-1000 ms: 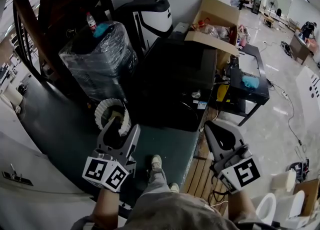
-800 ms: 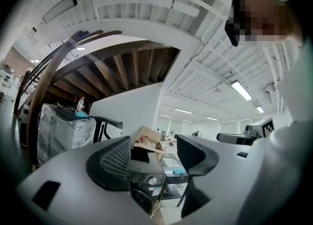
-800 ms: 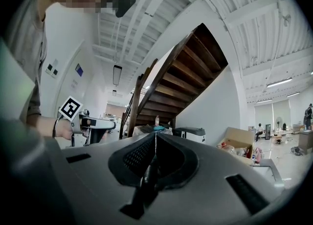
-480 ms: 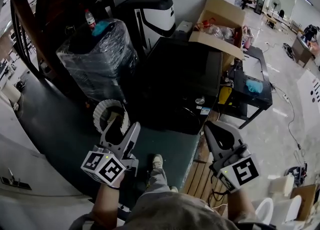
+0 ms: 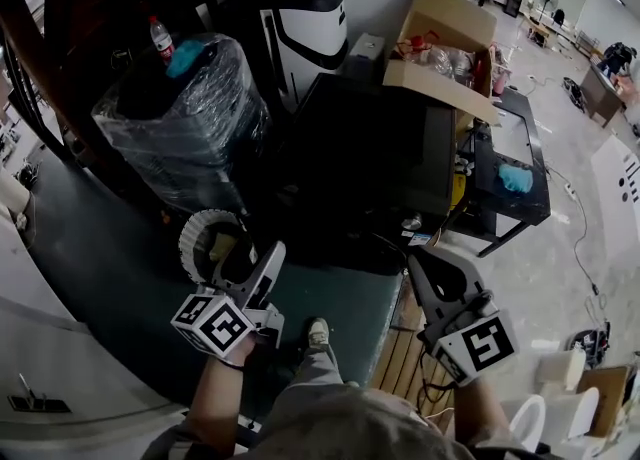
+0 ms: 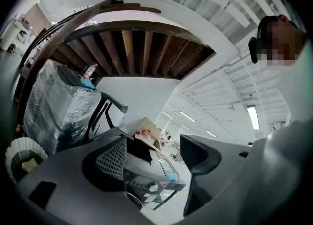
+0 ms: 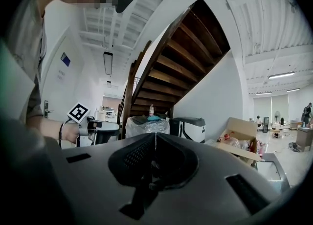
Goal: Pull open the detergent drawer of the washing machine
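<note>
The black washing machine stands ahead of me, seen from above in the head view. In the left gripper view its front control panel with a round knob shows between the jaws, still at a distance; I cannot make out the detergent drawer. My left gripper is open, its jaws have just been opening, and nothing is between them. My right gripper is shut and empty, its fingertips meeting, short of the machine's front right corner.
A plastic-wrapped bundle and a white-and-black appliance stand to the machine's left and behind it. A white ribbed bin sits by the left gripper. An open cardboard box and a black cart are on the right. A dark staircase rises overhead.
Both grippers have moved forward toward the washing machine, which now sits closer in the head view. The left gripper has rolled and its jaws stand wider apart. The right stays shut.
</note>
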